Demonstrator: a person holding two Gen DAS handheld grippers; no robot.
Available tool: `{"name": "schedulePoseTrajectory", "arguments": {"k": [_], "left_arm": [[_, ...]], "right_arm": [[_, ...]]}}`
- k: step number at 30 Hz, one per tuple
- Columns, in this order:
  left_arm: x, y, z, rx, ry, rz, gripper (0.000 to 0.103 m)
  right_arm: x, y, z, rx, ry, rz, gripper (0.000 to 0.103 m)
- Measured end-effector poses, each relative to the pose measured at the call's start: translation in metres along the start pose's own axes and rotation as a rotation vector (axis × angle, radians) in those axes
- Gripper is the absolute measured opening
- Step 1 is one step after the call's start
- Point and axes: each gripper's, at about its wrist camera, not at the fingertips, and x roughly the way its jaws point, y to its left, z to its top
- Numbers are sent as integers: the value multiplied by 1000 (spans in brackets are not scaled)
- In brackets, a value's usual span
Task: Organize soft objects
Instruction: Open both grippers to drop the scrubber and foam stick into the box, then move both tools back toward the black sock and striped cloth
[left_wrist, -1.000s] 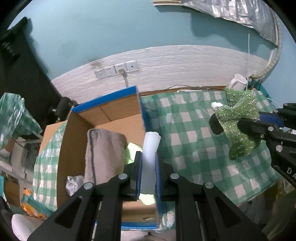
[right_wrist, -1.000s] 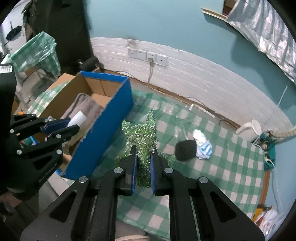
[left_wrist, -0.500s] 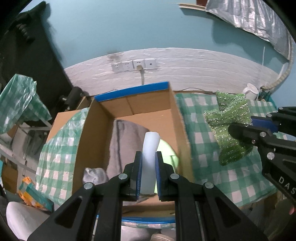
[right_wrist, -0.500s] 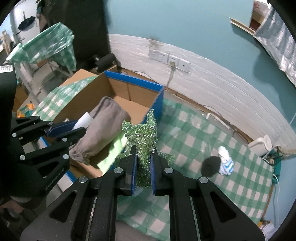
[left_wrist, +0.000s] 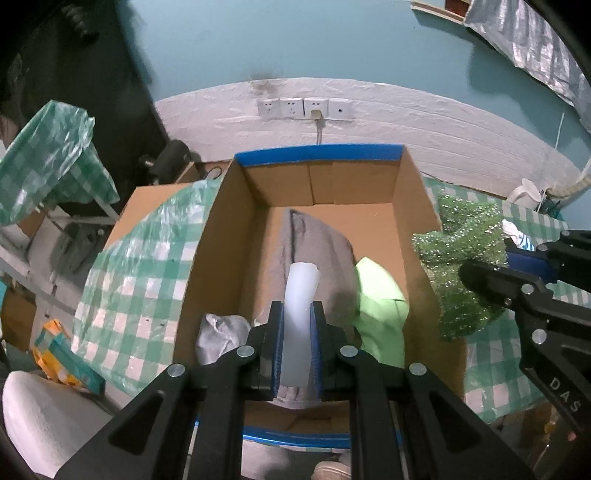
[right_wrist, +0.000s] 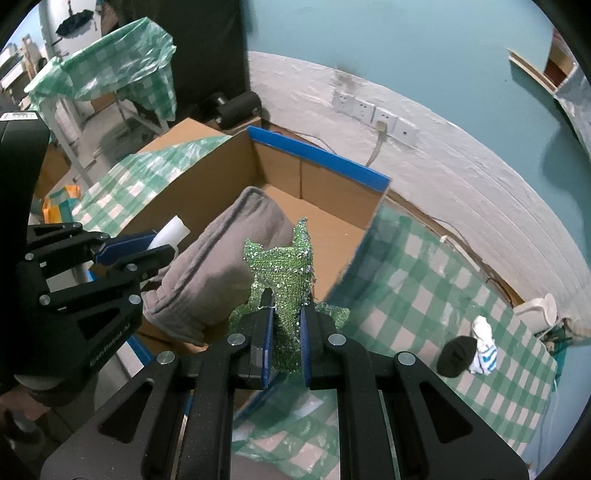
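— Where are we over the cardboard box (left_wrist: 413, 206)?
— Left gripper (left_wrist: 297, 350) clamps the white foam roll (left_wrist: 300, 295) above it; right gripper (right_wrist: 283, 343) pinches the green sequin piece (right_wrist: 284, 266) at its right wall.
— We lower first, then release inside.

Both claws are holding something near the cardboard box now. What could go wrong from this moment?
1. The right claw grips the green sequin piece over the cardboard box wall; released here, it may catch on the rim.
2. The left claw holds the white roll above the grey cloth; it could roll off.
3. The two claws are close and may collide.
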Motion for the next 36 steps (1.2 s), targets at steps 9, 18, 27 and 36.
{"name": "schedulePoseTrajectory", "arguments": {"k": [9,18,27,36], "left_arm": [[13,17,-6,-28,25,11,13],[20,17,-11,-2,46,2,32],[21,13,-12,31,39,38,55],[16,14,-11,30,15,67,58]], "right_arm": [[17,17,11,-31,20,32,11],[30,27,13,-50,58,28,37],[27,16,10,-19,41,4,52],[15,12,9,-15,14,-8,60]]}}
